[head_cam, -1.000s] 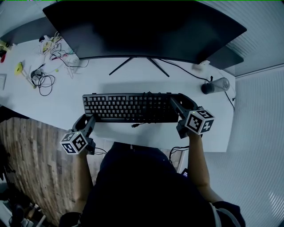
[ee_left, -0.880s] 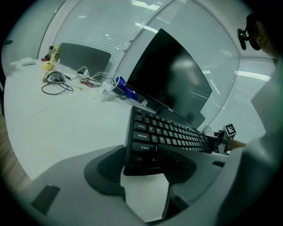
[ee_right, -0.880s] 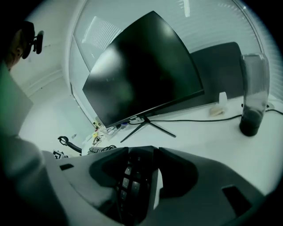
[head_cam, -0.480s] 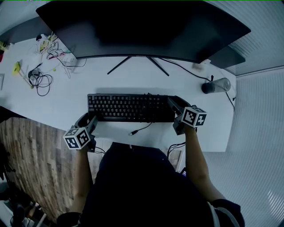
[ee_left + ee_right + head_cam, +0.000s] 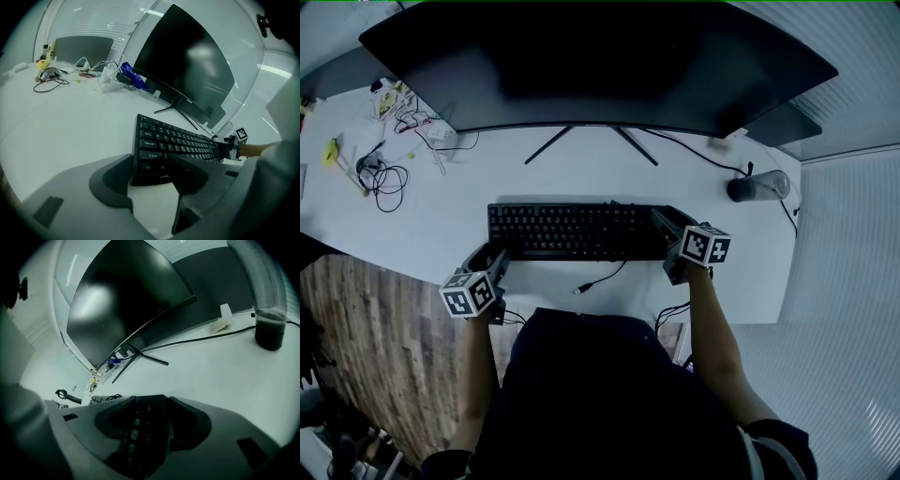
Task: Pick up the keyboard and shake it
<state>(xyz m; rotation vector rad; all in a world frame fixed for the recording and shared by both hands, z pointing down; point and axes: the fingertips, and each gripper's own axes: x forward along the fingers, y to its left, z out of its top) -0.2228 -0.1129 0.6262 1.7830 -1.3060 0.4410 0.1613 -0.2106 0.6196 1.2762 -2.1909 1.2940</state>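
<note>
A black keyboard (image 5: 572, 230) lies level on the white desk (image 5: 441, 225), below the monitor. My right gripper (image 5: 667, 217) is shut on its right end; in the right gripper view the keyboard's edge (image 5: 136, 427) fills the gap between the jaws of the right gripper (image 5: 149, 401). My left gripper (image 5: 487, 255) is at the keyboard's front left corner. The left gripper view shows that corner of the keyboard (image 5: 154, 159) lying between the wide jaws of the left gripper (image 5: 150, 165), with no clear clamp on it. The keyboard's loose cable (image 5: 600, 277) trails over the desk toward me.
A large curved monitor (image 5: 600, 66) on a splayed stand (image 5: 591, 145) fills the back of the desk. A dark tumbler (image 5: 741, 186) stands at the right, with a cord running to it. Tangled wires (image 5: 384, 178) and small items lie at the far left. The desk's front edge is just behind the grippers.
The keyboard looks smaller and sits lower than a second ago, and more of its cable now lies on the desk. Both grippers have moved with it, the left one closer to its corner.
</note>
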